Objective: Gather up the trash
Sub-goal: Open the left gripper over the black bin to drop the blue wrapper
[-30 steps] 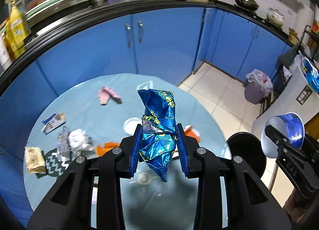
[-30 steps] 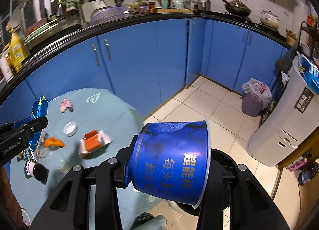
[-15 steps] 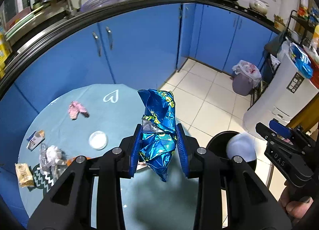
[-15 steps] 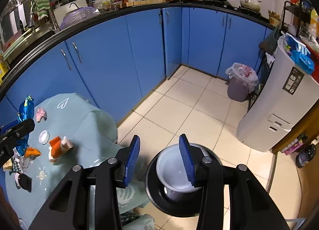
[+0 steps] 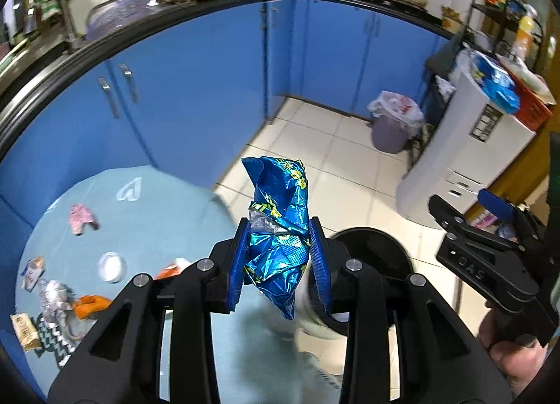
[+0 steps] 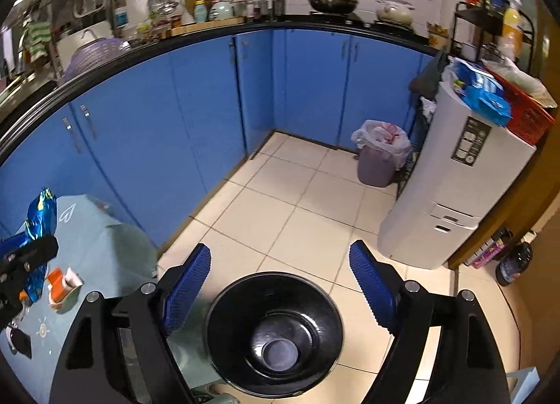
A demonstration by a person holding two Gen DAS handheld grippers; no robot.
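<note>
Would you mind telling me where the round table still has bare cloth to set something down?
The light blue tablecloth is bare in the stretch between the pink crumpled wrapper, the white heart print and the table's far right edge. The near left edge is crowded: small white round lid, orange scraps, silvery crumpled foil and beige packet cluster there.

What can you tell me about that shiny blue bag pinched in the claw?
The blue bag is a crumpled, glossy foil snack wrapper printed with yellow and green marks, with a silvery torn patch at mid height. It stands roughly upright, its top poking above and its tail hanging below the ribbed blue pads of the left claw, which squeeze its middle. Nothing else touches it; it hangs above the table's edge.
</note>
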